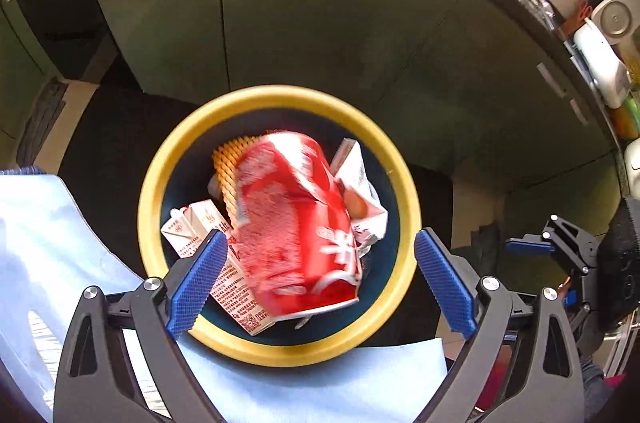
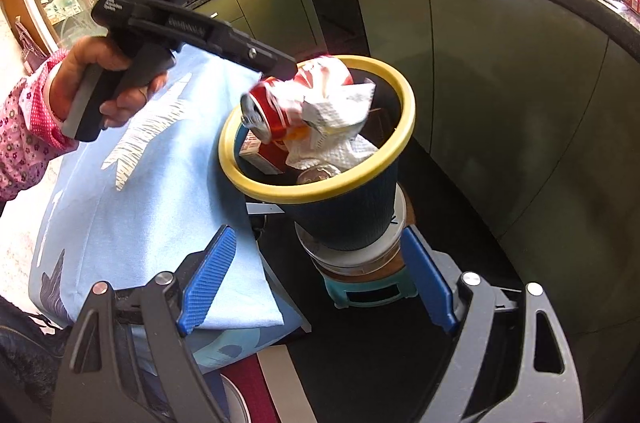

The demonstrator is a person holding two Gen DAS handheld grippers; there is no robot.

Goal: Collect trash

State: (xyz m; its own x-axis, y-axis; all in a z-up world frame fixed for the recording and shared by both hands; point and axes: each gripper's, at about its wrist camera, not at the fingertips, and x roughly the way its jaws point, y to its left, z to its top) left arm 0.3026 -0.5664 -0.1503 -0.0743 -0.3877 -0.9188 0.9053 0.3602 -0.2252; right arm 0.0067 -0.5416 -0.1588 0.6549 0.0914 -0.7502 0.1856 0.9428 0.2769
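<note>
Crushed glossy red metal can (image 2: 276,111), crumpled white paper towel (image 2: 336,127), matt yellow plastic-rimmed ribbed dark bin (image 2: 352,223), soft pale-blue cloth (image 2: 160,207), glossy green cabinet doors (image 2: 500,71)

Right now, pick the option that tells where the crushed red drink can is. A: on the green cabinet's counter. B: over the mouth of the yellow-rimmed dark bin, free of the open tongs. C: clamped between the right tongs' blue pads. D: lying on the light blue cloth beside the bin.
B: the crushed red drink can sits blurred over the yellow-rimmed dark bin, between but clear of the wide-open left tongs.
</note>
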